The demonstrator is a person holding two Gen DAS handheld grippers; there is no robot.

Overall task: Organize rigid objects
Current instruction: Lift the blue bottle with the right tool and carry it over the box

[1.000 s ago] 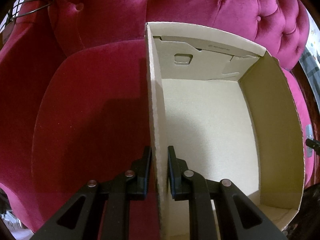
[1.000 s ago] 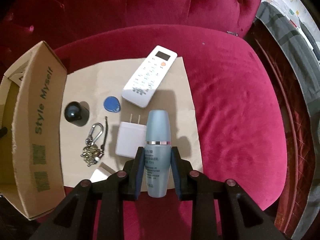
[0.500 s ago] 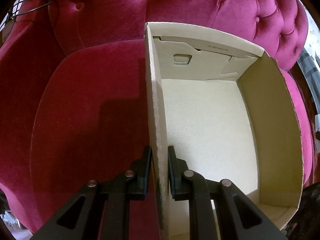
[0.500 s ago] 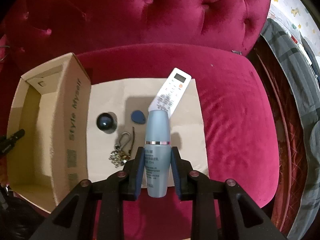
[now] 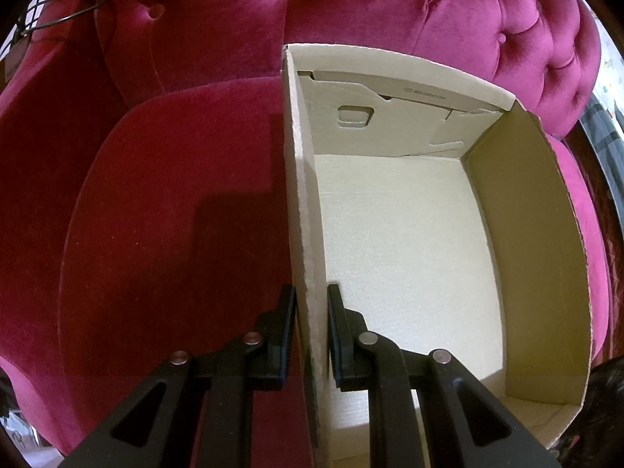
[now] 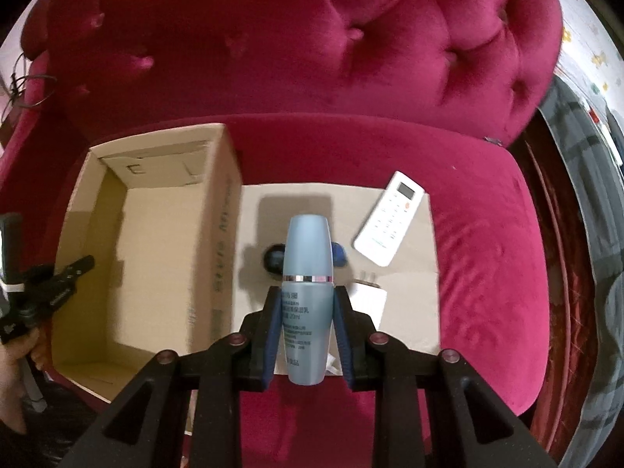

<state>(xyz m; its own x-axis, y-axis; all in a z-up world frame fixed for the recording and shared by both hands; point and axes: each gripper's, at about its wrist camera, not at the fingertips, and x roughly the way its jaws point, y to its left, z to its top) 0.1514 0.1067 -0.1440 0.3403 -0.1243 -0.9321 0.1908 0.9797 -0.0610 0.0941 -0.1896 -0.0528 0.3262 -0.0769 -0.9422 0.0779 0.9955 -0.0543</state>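
Cardboard, item one: an open box [image 6: 156,273] at the left of the right-wrist frame, standing on the crimson velvet sofa [image 6: 312,58], its floor bare; its left wall runs up the middle of the left-wrist frame. Your left gripper [image 5: 311,312] straddles that wall, one finger outside and one inside, jaws closed on the cardboard edge; the same gripper shows as a dark shape at the far left edge of the right-wrist frame, with your hand [image 6: 15,362] below it. Item two: a flat cardboard sheet [image 6: 413,312] lying on the seat cushion just right of the box and touching its printed side wall. On that sheet, left to right: a dark round object [image 6: 273,259], partly hidden; a blue tag [image 6: 340,255], only an edge showing beside the bottle; a white plug adapter [image 6: 370,292], prongs pointing toward the backrest; a white remote control [image 6: 392,218], lying at a slant toward the upper right corner of the sheet. Item three, the piece in hand: a pale blue bottle [image 6: 308,296] with a silver band and printed label, at the centre of the right-wrist frame, its rounded cap pointing away from you. Your right gripper [image 6: 308,331] has its jaws clamped on the bottle's lower body, holding it above the near edge of the sheet, right of the box. Grey patterned fabric [image 6: 592,195] fills the far right edge.
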